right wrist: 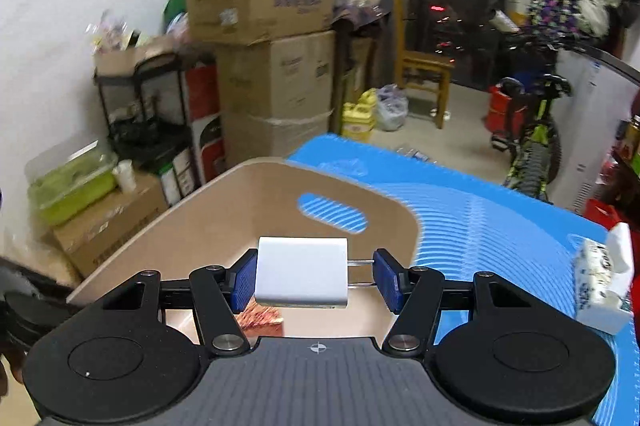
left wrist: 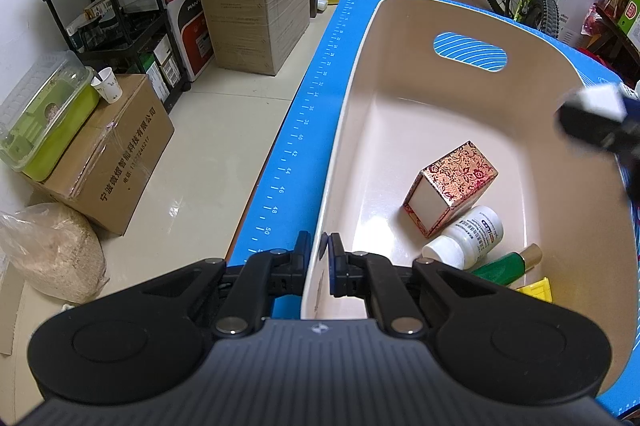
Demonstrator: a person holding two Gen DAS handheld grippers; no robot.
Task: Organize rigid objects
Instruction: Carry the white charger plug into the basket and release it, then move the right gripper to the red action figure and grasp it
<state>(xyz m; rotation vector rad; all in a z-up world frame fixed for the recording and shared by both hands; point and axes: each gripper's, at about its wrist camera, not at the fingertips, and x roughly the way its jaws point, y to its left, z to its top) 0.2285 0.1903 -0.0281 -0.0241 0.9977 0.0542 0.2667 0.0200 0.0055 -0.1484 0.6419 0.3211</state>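
Left tool (left wrist: 319, 258) clamped on bin (left wrist: 568, 74) rim | right tool (right wrist: 314, 276) grips charger (right wrist: 302, 272) | bin: box (left wrist: 452, 186), bottle (left wrist: 466, 240)

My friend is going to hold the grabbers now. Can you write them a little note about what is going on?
Left gripper: shut on the near rim of the beige bin, steadying it.
Right gripper: shut on a white plug charger, one pad on its body, the other on its prongs, carried above the bin.
Already in the bin: a red patterned box, a white bottle, a green bottle and a yellow piece.
Still out on the blue mat: a white tissue pack.
Left to do: drop the charger in; the tissue pack may come next.
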